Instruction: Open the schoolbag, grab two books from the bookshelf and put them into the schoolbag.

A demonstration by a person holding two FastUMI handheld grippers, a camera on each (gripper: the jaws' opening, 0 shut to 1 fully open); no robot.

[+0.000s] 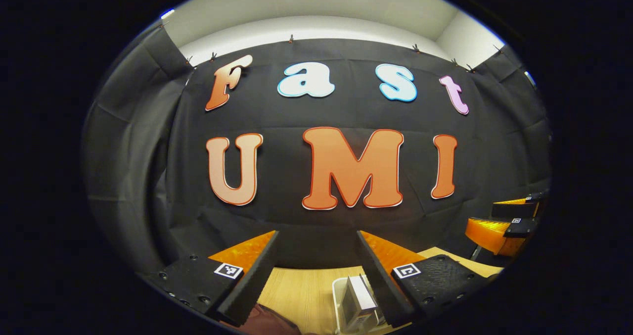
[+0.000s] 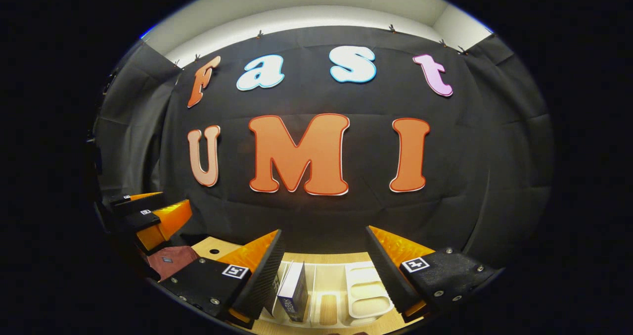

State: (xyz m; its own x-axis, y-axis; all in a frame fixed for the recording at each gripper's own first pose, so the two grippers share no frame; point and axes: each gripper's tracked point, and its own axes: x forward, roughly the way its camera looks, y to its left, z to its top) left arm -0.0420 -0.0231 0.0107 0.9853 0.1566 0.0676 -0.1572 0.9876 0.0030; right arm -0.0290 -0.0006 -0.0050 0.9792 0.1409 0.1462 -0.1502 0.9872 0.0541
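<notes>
Jaws of both grippers gape above the bookshelf (image 2: 363,288)

Blue book (image 2: 293,289): tiny print on the spine, too small to read.
Pale book (image 1: 358,299): blurry marks, cannot be read.
Square tag (image 1: 228,270): black-and-white pattern, not letters.

Light wooden table (image 1: 301,295) below black cloth wall (image 1: 316,236); pale ceiling (image 2: 316,3) above cloth.
</notes>
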